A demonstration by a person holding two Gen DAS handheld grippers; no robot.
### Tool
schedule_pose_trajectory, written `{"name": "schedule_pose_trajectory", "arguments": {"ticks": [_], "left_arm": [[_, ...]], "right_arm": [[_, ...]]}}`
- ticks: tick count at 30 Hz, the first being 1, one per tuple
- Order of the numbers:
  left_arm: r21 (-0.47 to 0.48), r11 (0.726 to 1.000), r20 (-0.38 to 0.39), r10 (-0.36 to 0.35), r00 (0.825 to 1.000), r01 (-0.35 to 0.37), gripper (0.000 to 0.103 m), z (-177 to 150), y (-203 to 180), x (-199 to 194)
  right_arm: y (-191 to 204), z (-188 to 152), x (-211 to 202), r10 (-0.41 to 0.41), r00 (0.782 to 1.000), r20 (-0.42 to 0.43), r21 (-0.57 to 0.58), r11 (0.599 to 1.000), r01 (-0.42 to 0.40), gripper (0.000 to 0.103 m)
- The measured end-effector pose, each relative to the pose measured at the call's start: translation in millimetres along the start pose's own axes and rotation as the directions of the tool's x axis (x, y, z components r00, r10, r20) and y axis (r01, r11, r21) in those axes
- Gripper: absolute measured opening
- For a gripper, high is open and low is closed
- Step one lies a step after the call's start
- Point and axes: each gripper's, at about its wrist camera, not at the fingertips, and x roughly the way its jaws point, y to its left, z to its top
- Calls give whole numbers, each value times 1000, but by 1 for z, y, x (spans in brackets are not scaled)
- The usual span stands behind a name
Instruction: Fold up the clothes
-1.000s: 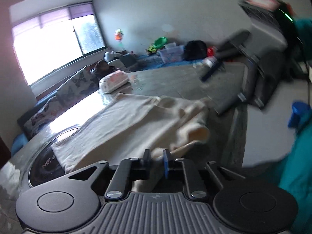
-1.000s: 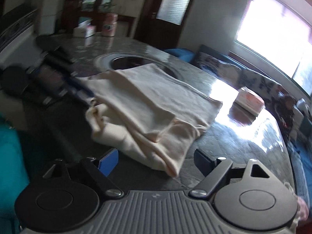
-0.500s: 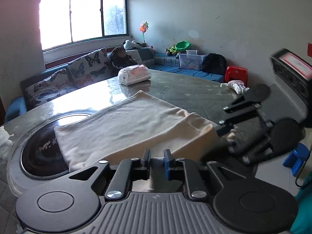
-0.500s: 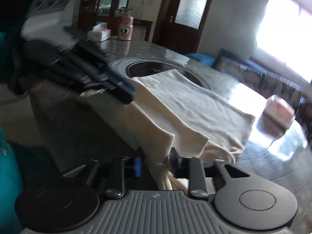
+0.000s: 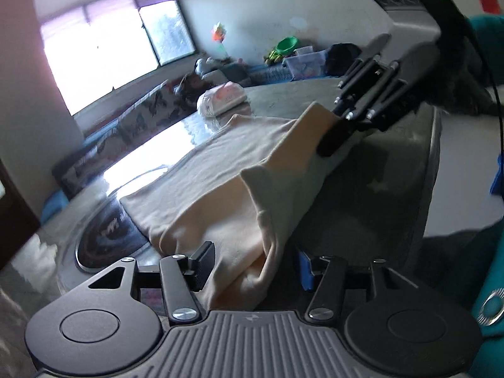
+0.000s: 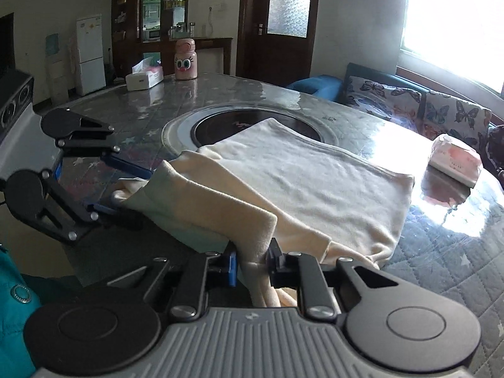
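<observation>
cream garment half folded on counter, near edge lifted; right gripper fingers pinching sleeve fold, left gripper fingers wide around cloth.

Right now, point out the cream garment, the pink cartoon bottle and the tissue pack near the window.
Cream garment (image 6: 315, 176), right wrist view, flat middle panel.
Pink cartoon bottle (image 6: 186, 61), right wrist view, body at the eyes.
Tissue pack (image 6: 455, 162), right wrist view, top face of the wrapper.
</observation>
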Motion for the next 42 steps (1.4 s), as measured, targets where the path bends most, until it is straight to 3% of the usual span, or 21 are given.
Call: {"name": "schedule_pose_trajectory", "arguments": {"ticks": [2,5,9,17,23,26,34,42], "left_arm": [[25,1000,3,8,1000,-8,38,-1,0,0],[42,999,3,-1,1000,1,25,-1,2,0],[47,998,-6,-32,999,33,14,0,4,-1],[-42,992,16,-119,993,120,10,6,12,-33],[-104,977,28,-186,982,188,10,10,9,-80],[-132,970,36,-200,979,203,10,14,12,-96],[-146,981,23,-127,992,129,10,40,49,-43],[-208,978,-65,-22,998,8,10,41,80,42]], "right_arm": [[1,-1,0,-3,1000,-1,4,1000,3,14],[3,-5,-1,-6,1000,12,17,1000,6,11],[5,-7,-5,-15,999,32,31,999,14,10],[20,-2,-44,41,996,85,-19,999,-39,9],[37,1,-97,136,990,42,-41,990,-134,8],[38,6,-103,150,988,29,-45,988,-149,8],[5,46,-72,82,995,63,-55,995,-79,8],[-45,66,17,-28,1000,10,7,1000,28,9]]}}
